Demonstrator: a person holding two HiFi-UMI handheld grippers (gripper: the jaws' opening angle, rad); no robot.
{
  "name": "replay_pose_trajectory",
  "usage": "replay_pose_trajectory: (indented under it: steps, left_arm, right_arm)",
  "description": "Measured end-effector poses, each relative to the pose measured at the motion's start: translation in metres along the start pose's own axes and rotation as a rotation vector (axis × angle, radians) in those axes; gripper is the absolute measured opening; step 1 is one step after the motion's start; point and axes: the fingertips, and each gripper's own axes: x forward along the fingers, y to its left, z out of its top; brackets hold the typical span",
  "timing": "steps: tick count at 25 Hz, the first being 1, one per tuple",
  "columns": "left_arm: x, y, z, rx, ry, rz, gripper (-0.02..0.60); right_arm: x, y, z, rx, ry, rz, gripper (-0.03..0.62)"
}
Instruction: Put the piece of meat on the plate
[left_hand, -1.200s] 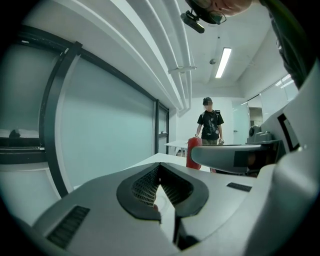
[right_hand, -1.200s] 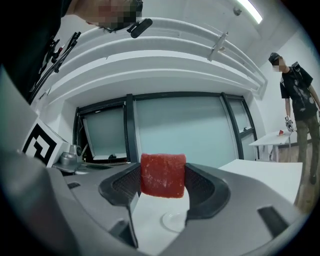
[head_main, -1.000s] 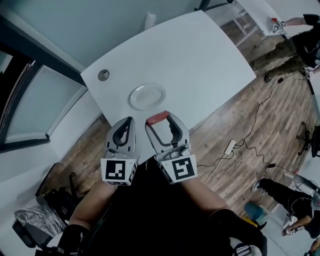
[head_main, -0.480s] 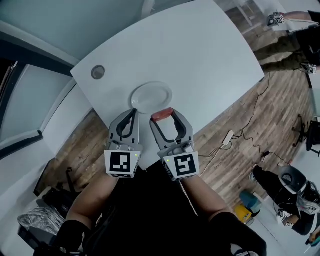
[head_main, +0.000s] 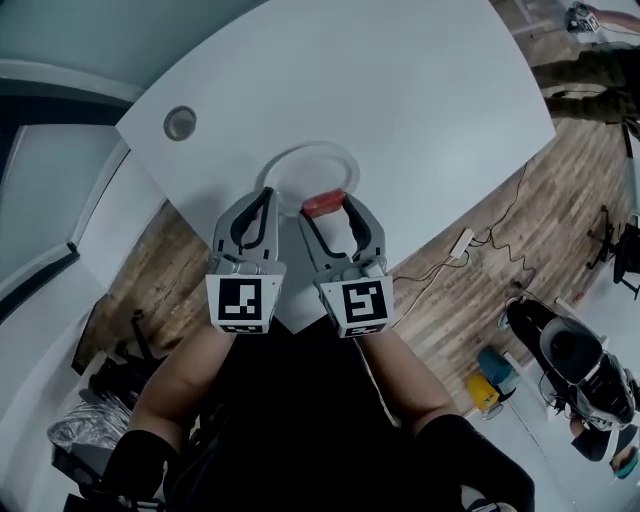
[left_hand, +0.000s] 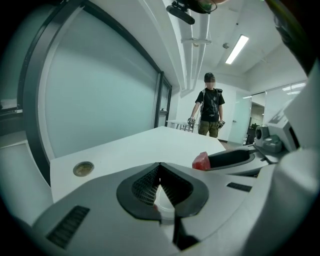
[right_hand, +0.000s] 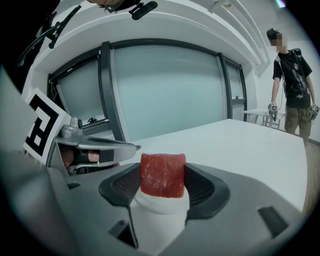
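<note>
The red piece of meat (head_main: 322, 205) is clamped between the tips of my right gripper (head_main: 324, 203), which hovers over the near rim of the white plate (head_main: 312, 165) on the white table (head_main: 400, 110). In the right gripper view the meat (right_hand: 162, 175) fills the gap between the jaws. My left gripper (head_main: 264, 194) is shut and empty, just left of the right one, at the plate's near-left edge. From the left gripper view the meat (left_hand: 200, 161) shows at the right, and the left gripper (left_hand: 159, 186) has its jaws together.
A round metal grommet (head_main: 180, 123) sits in the table at the far left. The table's near edge runs just under the grippers, with wooden floor and cables (head_main: 470, 270) below. A person (left_hand: 209, 105) stands beyond the table's far end.
Both grippers have moved forward over the table, and the meat now hangs over the plate's near rim instead of short of the plate.
</note>
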Motion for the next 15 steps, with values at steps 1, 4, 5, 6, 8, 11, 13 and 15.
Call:
replay_pose_trajectory:
  steps: [1, 4, 5, 6, 8, 11, 13, 15]
  left_arm:
    - [0.007, 0.003, -0.003, -0.004, 0.007, 0.0, 0.003]
    - [-0.014, -0.005, -0.002, 0.0, 0.007, -0.003, 0.003]
    - [-0.019, -0.005, -0.001, 0.001, 0.007, -0.006, 0.003]
    - [-0.02, -0.004, -0.003, -0.001, 0.011, -0.01, 0.003]
    - [-0.01, -0.001, -0.007, -0.007, 0.025, -0.018, 0.003]
    - [0.007, -0.001, -0.01, -0.02, 0.04, -0.024, 0.003]
    - [0.001, 0.001, -0.011, -0.024, 0.039, -0.027, 0.003]
    - [-0.007, 0.002, -0.012, -0.028, 0.037, -0.028, 0.003]
  right_arm:
    - [0.007, -0.003, -0.004, 0.005, 0.013, -0.006, 0.276]
    - [-0.011, 0.011, -0.002, -0.002, 0.017, -0.018, 0.276]
    - [-0.014, 0.016, -0.001, -0.01, 0.019, -0.021, 0.276]
    - [-0.012, 0.018, -0.001, -0.016, 0.026, -0.024, 0.276]
    - [-0.003, 0.015, -0.005, -0.019, 0.057, -0.029, 0.276]
    - [0.009, 0.0, -0.013, -0.017, 0.109, -0.042, 0.276]
    - [0.007, 0.004, -0.017, -0.013, 0.135, -0.054, 0.276]
    - [0.005, 0.009, -0.019, -0.015, 0.16, -0.061, 0.276]
